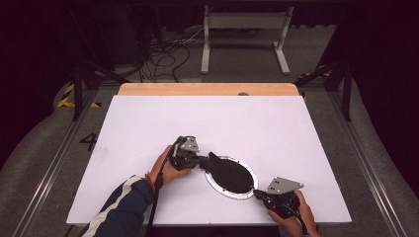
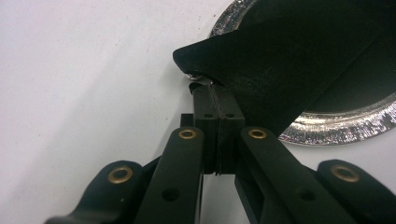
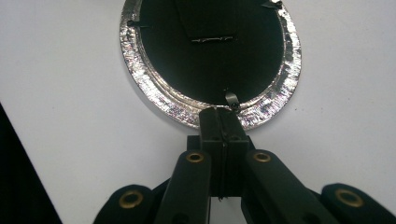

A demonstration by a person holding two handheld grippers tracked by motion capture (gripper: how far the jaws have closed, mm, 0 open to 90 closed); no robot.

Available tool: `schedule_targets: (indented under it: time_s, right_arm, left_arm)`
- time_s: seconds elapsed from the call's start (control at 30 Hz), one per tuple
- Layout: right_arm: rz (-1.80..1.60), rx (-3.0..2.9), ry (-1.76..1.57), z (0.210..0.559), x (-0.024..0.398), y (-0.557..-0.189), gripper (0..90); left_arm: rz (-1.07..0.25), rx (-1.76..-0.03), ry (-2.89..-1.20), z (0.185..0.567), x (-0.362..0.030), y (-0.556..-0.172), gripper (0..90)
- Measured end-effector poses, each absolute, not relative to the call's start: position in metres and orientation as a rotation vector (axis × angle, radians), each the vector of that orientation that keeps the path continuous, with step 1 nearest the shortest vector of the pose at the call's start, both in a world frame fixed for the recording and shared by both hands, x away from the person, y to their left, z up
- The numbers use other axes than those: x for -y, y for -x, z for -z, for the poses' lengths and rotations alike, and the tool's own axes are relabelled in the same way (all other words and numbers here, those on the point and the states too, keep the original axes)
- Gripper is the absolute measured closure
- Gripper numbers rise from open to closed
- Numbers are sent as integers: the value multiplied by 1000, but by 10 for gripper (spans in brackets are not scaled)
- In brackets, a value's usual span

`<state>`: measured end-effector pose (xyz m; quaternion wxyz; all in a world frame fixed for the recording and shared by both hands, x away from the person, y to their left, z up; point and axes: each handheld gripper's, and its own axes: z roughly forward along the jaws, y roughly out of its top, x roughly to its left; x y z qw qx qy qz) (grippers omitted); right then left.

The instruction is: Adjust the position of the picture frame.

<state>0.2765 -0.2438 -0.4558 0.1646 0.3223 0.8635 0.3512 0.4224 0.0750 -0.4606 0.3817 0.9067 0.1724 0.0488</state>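
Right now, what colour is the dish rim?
Shiny crinkled silver rim around a black centre; the right gripper view shows it best.

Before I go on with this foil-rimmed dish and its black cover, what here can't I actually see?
- Inside of the round silver foil-rimmed dish: hidden by the black sheet in every view.
- Left gripper: the lifted black sheet covers the fingertips' contact point, left gripper view.
- Right gripper: whether it pinches foil rim or small tab is too small to tell.

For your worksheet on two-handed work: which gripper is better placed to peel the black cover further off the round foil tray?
Left. The left gripper is shut on the black cover's lifted corner, while the right gripper pins the round foil tray's rim.
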Motion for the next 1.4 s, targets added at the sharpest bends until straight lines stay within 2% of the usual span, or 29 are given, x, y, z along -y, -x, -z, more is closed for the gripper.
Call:
schedule_targets:
  time_s: [0.5,0.7,1.03,1.4]
  right_arm:
    - [-987,-2459,-855,456,228,-277,900]
    - [-1008,-2447,-908,456,231,-284,900]
    - [-994,-2361,-971,459,229,-297,900]
    - [-999,-2330,-1042,459,236,-315,900]
  left_arm:
    - [-128,-490,-2288,463,-82,-414,900]
    - [-142,-485,-2297,462,-85,-411,900]
    - [-88,-530,-2276,463,-99,-405,896]
    - [-119,-494,-2304,462,-106,-396,865]
